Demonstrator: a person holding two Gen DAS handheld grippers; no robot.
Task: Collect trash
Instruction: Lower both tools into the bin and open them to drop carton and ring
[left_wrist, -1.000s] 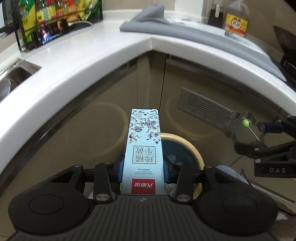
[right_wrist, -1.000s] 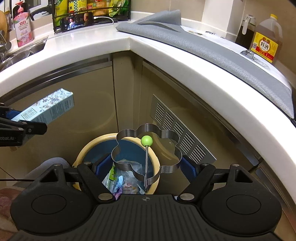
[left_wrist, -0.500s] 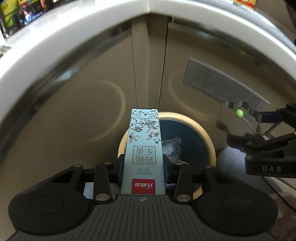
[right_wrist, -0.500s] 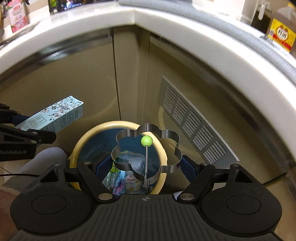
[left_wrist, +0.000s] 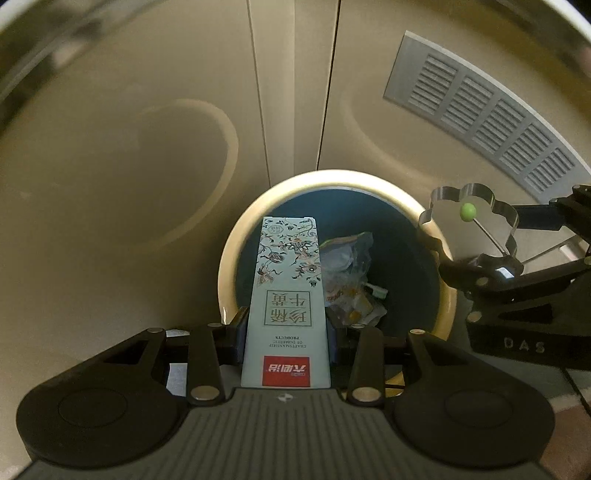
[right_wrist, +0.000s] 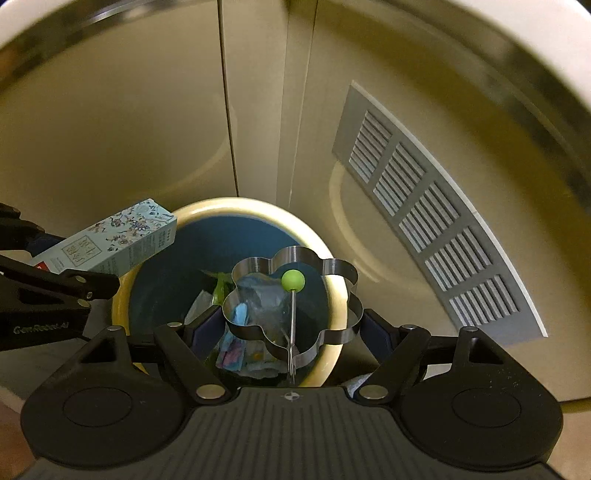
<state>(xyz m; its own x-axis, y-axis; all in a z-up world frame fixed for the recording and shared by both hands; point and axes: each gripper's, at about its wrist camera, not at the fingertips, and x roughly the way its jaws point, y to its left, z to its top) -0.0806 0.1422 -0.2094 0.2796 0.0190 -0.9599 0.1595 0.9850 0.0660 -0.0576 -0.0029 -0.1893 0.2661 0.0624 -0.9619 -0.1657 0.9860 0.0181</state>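
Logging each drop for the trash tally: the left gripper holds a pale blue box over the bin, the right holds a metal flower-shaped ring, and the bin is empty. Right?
Not quite: the bin is not empty. The right wrist view shows wrappers already inside. The rest stands: the left gripper holds the box, and the right gripper holds the ring.

Glossy beige cabinet doors (right_wrist: 129, 122) mirror the bin's rim. Slatted vent grille (right_wrist: 436, 218), right of frame: matt grey, metal-looking. Bin (left_wrist: 229, 258): smooth cream rim, dark blue liner, holding crinkled clear plastic wrappers (left_wrist: 351, 273). Printed carton (left_wrist: 286, 295): pale blue matt card. Flower-shaped ring mould (right_wrist: 291, 306): polished steel, with a wire stem and smooth green bead. Both grippers: matt black plastic, ribbed bases.
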